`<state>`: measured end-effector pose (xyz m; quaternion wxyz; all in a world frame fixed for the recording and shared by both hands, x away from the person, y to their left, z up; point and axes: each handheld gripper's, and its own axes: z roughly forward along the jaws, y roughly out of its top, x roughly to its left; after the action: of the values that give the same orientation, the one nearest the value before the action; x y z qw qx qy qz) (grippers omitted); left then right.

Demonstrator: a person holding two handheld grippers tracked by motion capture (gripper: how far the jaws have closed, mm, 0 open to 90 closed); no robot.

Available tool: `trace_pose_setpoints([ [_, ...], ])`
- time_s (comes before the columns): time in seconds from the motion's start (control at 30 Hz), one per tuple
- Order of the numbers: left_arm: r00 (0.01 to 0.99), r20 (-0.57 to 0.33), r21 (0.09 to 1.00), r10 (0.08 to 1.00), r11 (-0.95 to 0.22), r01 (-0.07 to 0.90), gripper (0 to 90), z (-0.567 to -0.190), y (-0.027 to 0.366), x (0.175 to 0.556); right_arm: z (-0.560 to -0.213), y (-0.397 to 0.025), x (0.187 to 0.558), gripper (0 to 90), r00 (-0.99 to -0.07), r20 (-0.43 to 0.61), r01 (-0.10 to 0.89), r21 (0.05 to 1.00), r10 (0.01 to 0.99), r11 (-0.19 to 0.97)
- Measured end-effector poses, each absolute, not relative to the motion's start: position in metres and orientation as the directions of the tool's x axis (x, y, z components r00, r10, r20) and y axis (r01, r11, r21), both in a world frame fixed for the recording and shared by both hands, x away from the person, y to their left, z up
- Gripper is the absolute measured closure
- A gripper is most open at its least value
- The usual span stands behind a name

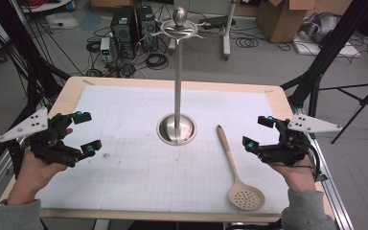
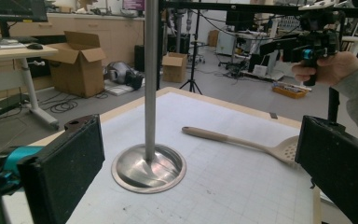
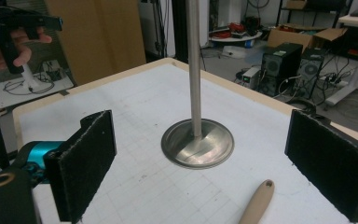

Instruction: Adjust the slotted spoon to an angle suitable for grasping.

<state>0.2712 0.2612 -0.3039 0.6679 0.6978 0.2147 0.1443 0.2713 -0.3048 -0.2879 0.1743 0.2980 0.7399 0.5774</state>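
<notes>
The slotted spoon [image 1: 239,173] lay flat on the white surface [image 1: 124,167], handle pointing toward the tall metal stand [image 1: 177,128] in the middle, likely waiting to be hung on its hooks up top. It sat just beside the right tool [image 1: 255,132], easy to reach. The left tool [image 1: 86,132] waited far off. Both tools hung low over the surface, jaws wide apart, holding nothing, hands gripping from below

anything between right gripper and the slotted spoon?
No. In the high view, only bare white mat separates the right gripper from the slotted spoon; the stand sits farther left.
</notes>
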Motion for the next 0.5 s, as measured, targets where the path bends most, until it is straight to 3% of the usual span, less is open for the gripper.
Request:
trace_pose_setpoints([
  [0.2, 0.873, -0.081, 0.995, 0.481, -0.014, 0.100, 1.7, -0.302, 0.255, 0.270, -0.297, -0.302, 0.278, 7.7, -0.750, 0.110, 0.278, 0.947, 0.652, 0.160],
  [0.23, 0.872, -0.082, 0.995, 0.483, -0.014, 0.102, 1.7, -0.303, 0.255, 0.270, -0.300, -0.302, 0.280, 16.0, -0.752, 0.123, 0.292, 0.943, 0.647, 0.160],
  [0.37, 0.863, -0.085, 0.992, 0.497, -0.038, 0.120, 1.7, -0.307, 0.255, 0.273, -0.305, -0.303, 0.283, 20.4, -0.763, 0.150, 0.314, 0.937, 0.629, 0.157],
  [0.5, 0.864, -0.076, 0.992, 0.497, -0.050, 0.116, 1.8, -0.308, 0.254, 0.273, -0.313, -0.303, 0.287, 33.1, -0.773, 0.176, 0.349, 0.920, 0.609, 0.176],
])
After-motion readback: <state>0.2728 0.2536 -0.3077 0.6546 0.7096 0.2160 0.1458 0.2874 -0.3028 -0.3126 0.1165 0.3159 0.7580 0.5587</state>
